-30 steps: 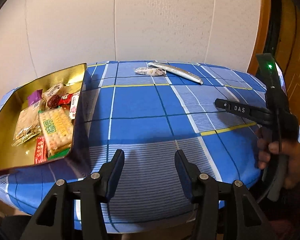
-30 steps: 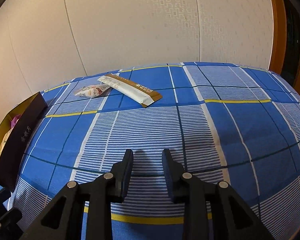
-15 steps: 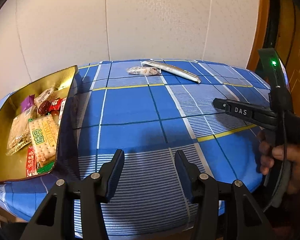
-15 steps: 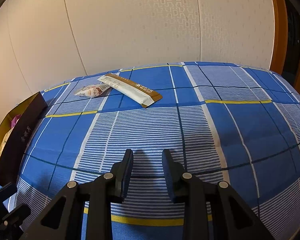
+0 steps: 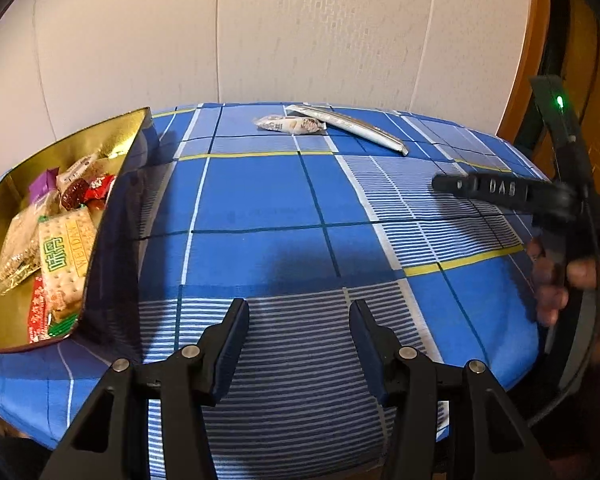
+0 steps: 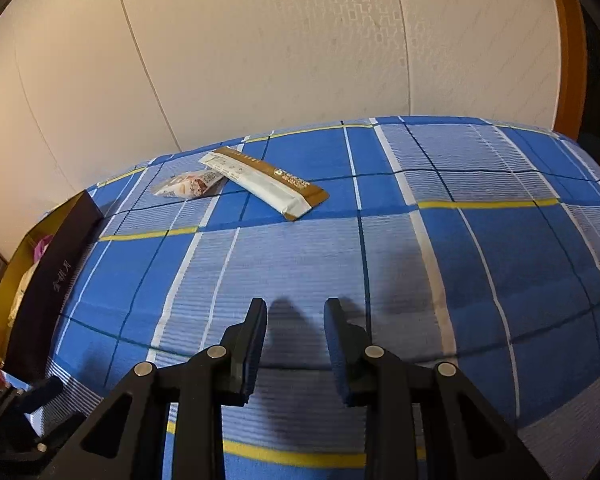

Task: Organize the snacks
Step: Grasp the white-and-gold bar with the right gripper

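Note:
A gold-lined box [image 5: 112, 140] with a dark outer wall [image 6: 56, 276] sits at the table's left and holds several wrapped snacks, among them a cracker pack [image 5: 66, 256]. Two snacks lie on the far part of the blue checked cloth: a small clear-wrapped one [image 5: 290, 124] [image 6: 188, 186] and a long white-and-brown sachet [image 5: 348, 128] [image 6: 264, 182]. My left gripper [image 5: 298, 312] hovers open over the near cloth with nothing between its fingers. My right gripper [image 6: 296, 312] is also open and holds nothing; it appears in the left wrist view as a black finger [image 5: 496, 190] held by a hand [image 5: 552, 280].
The blue checked tablecloth [image 5: 268, 200] covers the whole table. A pale panelled wall [image 6: 280, 40] stands right behind the table. A wooden door frame [image 5: 528, 52] rises at the right.
The left wrist view has drifted slightly, so the box sits further left in the picture. Both grippers keep the same opening and no snack has moved.

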A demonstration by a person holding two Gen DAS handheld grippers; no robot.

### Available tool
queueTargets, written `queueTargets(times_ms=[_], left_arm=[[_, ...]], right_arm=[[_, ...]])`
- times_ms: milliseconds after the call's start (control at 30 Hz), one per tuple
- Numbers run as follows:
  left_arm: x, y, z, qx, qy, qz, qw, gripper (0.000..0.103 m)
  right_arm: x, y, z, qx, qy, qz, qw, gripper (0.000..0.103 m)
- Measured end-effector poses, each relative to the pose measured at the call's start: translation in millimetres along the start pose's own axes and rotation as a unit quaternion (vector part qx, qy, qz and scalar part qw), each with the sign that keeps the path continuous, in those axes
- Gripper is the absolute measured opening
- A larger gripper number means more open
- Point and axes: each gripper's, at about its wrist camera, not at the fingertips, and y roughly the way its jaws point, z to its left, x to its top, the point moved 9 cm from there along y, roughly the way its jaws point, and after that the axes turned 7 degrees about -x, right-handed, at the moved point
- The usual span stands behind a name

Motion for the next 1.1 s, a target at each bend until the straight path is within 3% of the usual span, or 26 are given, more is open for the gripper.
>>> queueTargets(times_ms=[300,500,767,900,1100], left_arm=[[2,0,0,-0.009,0.002,-0.01,0.9999,0.053],[4,-1,2,-0.024,-0.007,-0.01,0.9996,0.053],[6,0,4,-0.03,-0.011,-0.008,0.9995,0.053],[6,0,5,-0.029,-0.014,-0.008,0.9994,0.053],[9,0,10,-0.025,-0.026,-0.001,0.9993,0.053]], right_arm=[[63,19,32,-0.006,-0.121,-0.024,0.992,0.04],[94,67,60,-0.021,-0.213,0.017,0.977,0.041],[98,107,67,-0.02,-0.23,0.063,0.971,0.039],[94,103,66,-0.027,-0.232,0.057,0.971,0.032],[75,84,51,-0.041,-0.198,0.069,0.977,0.033]])
